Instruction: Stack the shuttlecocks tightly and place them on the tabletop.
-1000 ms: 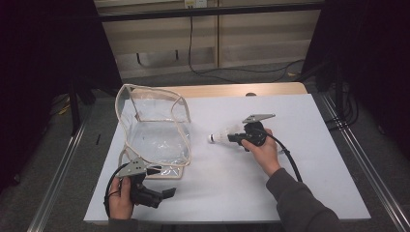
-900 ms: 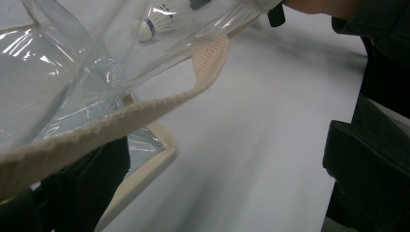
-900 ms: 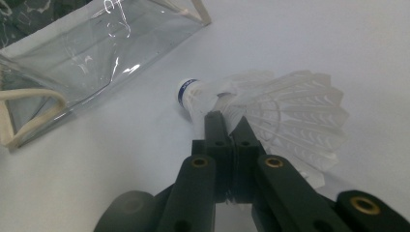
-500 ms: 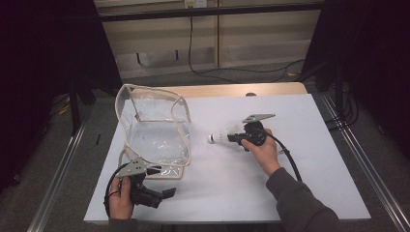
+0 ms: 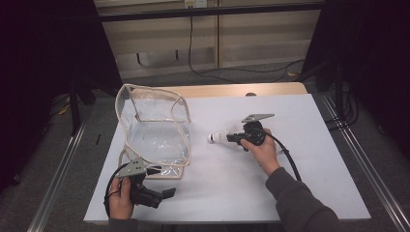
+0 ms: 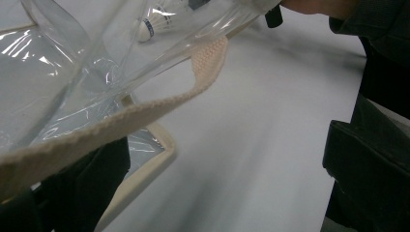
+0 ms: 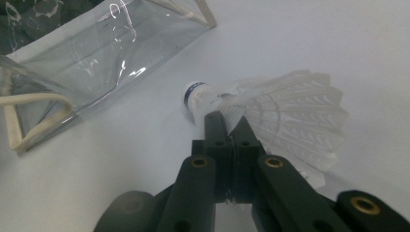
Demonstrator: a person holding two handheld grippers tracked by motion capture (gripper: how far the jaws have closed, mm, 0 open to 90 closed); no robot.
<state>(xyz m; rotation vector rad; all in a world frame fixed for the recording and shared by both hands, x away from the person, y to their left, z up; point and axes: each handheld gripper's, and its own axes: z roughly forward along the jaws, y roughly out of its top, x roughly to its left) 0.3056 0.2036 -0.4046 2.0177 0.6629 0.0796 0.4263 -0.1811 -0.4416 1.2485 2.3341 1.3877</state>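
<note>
The right gripper (image 7: 227, 118), its two black jaws pressed together on the feather skirt of a white shuttlecock with a blue band round its cork tip (image 7: 270, 116), holds the birdie low over the white table cover (image 5: 300, 179), cork pointing toward a clear plastic pouch edged in cream fabric trim (image 5: 154, 128). In the high view the right gripper (image 5: 231, 138) sits near the middle of the cover, the shuttlecock (image 5: 217, 137) jutting from its jaws just beside the pouch's open right side without touching it. The left gripper (image 5: 167, 193) lies at the near left corner of the cover, just in front of the pouch's lower edge; its jaws stand apart in the left gripper view, one at each side, with the pouch's cream strap (image 6: 145, 111) crossing in front of the left one, nothing clamped. Beyond the cover, the wooden tabletop (image 5: 270, 89) shows along the far edge, with a black cable (image 5: 193, 53) hanging behind it.
</note>
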